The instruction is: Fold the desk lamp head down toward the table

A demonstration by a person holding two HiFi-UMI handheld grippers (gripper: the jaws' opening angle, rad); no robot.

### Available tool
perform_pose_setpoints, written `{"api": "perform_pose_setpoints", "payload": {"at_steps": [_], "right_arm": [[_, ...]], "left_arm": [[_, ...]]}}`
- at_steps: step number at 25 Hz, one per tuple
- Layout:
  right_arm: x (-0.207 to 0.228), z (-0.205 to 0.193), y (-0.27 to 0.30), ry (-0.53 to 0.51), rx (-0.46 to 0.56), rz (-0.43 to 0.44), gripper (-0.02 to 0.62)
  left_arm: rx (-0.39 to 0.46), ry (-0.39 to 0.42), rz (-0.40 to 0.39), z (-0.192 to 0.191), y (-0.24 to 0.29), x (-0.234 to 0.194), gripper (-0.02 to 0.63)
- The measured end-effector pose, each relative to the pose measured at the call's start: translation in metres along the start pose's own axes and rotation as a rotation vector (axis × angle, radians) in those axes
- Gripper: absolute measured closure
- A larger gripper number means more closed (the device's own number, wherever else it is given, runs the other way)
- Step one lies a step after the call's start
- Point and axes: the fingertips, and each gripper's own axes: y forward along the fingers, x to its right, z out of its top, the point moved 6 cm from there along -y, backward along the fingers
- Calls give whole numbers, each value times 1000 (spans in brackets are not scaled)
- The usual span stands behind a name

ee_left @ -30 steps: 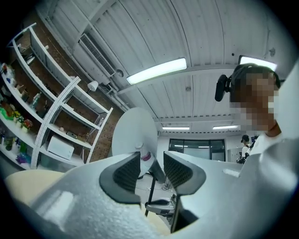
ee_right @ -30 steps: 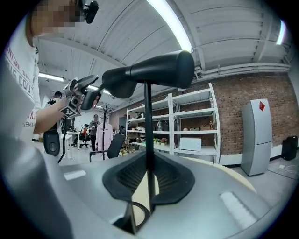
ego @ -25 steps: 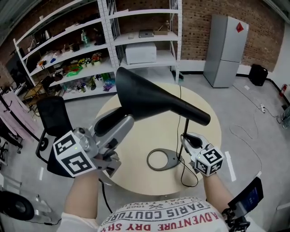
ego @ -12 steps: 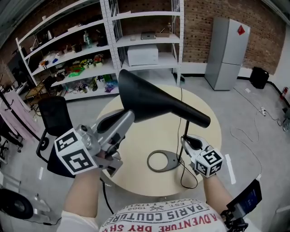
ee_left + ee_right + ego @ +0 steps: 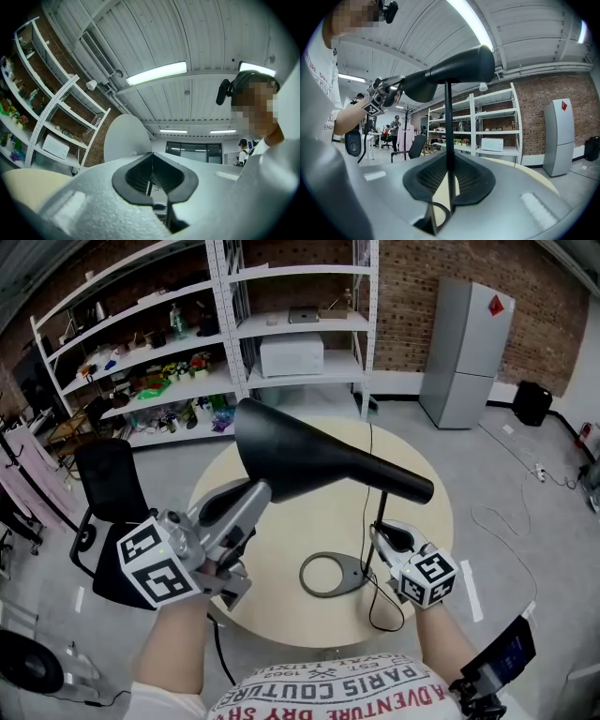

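Note:
A black desk lamp stands on the round beige table (image 5: 272, 554); its cone head (image 5: 309, 456) sits tilted on top of a thin pole (image 5: 373, 517) above a ring base (image 5: 335, 573). My left gripper (image 5: 251, 495) is at the cone's lower rim. Its jaws have just been closing and now pinch the thin rim. The left gripper view shows that gripper (image 5: 151, 171) nearly shut, with the shade's pale inside (image 5: 123, 138) behind it. My right gripper (image 5: 378, 532) is shut on the pole low down. The pole (image 5: 448, 122) runs up between its pads (image 5: 449, 180) to the head (image 5: 440, 75).
The lamp's cable (image 5: 380, 610) loops over the table's near edge. A black chair (image 5: 108, 484) stands left of the table. Loaded shelves (image 5: 187, 352) and a grey refrigerator (image 5: 466, 334) stand behind it. People (image 5: 396, 129) are far off in the room.
The left gripper's jaws stood apart around the shade's rim a second ago and have closed on it. The right gripper has stayed on the pole.

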Motion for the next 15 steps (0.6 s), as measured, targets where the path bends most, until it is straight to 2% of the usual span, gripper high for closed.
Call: {"api": "perform_pose_setpoints", "payload": {"at_steps": [15], "right_arm": [[2,-5,0,0,10,3,548]], "left_arm": [[12,-151,28,-54,-25,-19,595]]}}
